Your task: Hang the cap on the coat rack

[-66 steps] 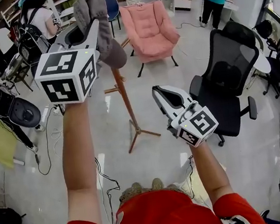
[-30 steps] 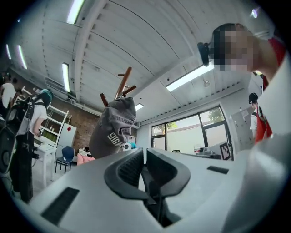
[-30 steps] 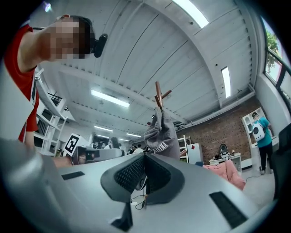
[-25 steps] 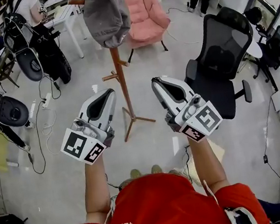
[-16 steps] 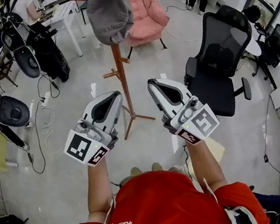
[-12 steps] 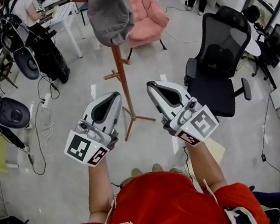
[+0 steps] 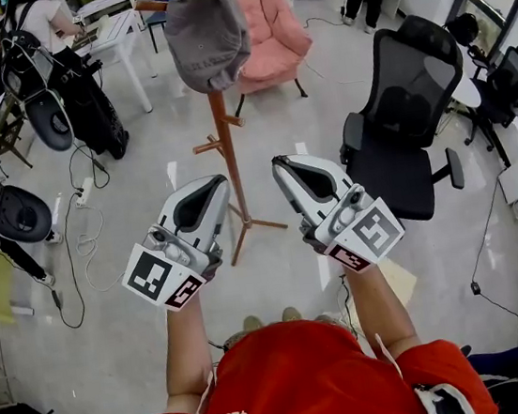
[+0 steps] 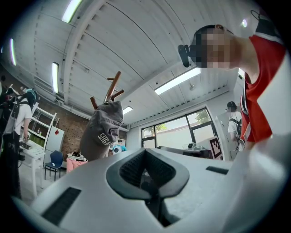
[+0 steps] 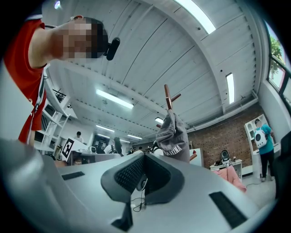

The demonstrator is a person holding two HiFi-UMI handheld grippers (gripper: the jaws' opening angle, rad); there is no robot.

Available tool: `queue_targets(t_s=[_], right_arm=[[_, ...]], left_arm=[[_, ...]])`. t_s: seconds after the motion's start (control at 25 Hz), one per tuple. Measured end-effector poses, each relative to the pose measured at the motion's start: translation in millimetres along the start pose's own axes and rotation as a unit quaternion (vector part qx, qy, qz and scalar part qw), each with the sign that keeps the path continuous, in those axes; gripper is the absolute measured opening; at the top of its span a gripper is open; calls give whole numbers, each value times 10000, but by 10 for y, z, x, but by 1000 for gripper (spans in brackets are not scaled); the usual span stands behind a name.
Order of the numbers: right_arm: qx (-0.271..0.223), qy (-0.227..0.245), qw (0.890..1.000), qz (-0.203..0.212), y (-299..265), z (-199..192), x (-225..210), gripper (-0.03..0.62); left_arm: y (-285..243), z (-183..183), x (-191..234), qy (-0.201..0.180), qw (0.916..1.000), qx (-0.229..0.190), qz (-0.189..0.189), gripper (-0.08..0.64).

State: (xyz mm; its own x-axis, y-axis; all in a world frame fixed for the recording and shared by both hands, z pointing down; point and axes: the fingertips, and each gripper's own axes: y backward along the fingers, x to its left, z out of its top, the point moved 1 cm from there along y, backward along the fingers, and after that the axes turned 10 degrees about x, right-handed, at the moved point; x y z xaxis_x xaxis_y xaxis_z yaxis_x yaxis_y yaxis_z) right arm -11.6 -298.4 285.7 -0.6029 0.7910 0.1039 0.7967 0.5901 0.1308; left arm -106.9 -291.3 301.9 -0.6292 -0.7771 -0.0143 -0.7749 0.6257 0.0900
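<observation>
Both grippers are empty and held low in front of the person. The left gripper has its fingers pressed together with nothing between them, and the right gripper looks the same in its own view: fingers meeting at the tips, only background showing behind them.

The grey cap is draped over the top of the wooden coat rack, well apart from both grippers, so the hanging part looks done. It sags down around the post like a limp bag, with white lettering showing on the fabric in the gripper views.

As for handling, it's probably very light and soft, and the crown would just crumple if pinched. The brim is likely the stiffest bit, so that, or the back band, seems the best place to grab it if it needed re-seating on a peg. It shouldn't be slippery or fragile, and the worst risk is probably knocking it off.

A black office chair and a pink armchair stand nearby on the floor.
</observation>
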Motion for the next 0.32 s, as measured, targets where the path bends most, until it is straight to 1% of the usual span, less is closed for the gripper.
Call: queue_targets(t_s=[0.32], right_arm=[[-11,2,10000,57,-23,1,9,23]], left_arm=[[16,0,15,-12,10000,-1,54,8]])
